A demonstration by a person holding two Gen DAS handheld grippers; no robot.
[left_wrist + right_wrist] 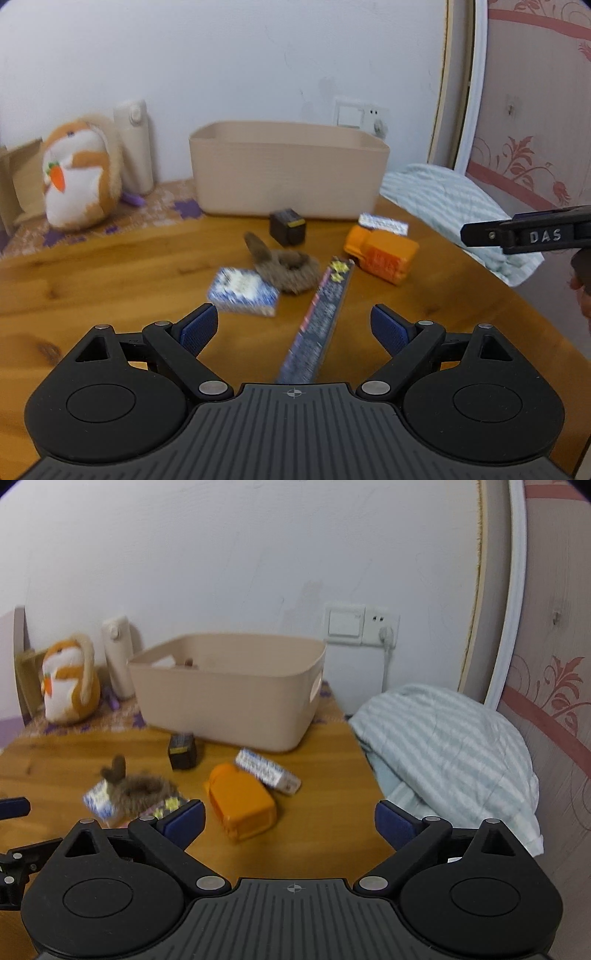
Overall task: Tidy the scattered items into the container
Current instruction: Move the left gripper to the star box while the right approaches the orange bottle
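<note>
A beige plastic bin (288, 170) (229, 690) stands at the back of the wooden table (92, 288). In front of it lie a dark small box (288, 226) (182, 752), an orange toy truck (380, 253) (242, 801), a white-blue packet (384, 223) (267, 770), a brown furry scrunchie (284, 267) (138, 788), a blue-white box (242, 291) (96, 799) and a long dark box (317, 325). My left gripper (293, 328) is open over the long box's near end. My right gripper (290, 823) is open just before the orange truck.
A plush hamster (79, 177) (68, 683) and a cream flask (135, 146) (118, 657) stand at the back left. A striped blanket (454, 206) (450, 753) lies off the table's right edge. A wall socket (362, 624) sits behind the bin.
</note>
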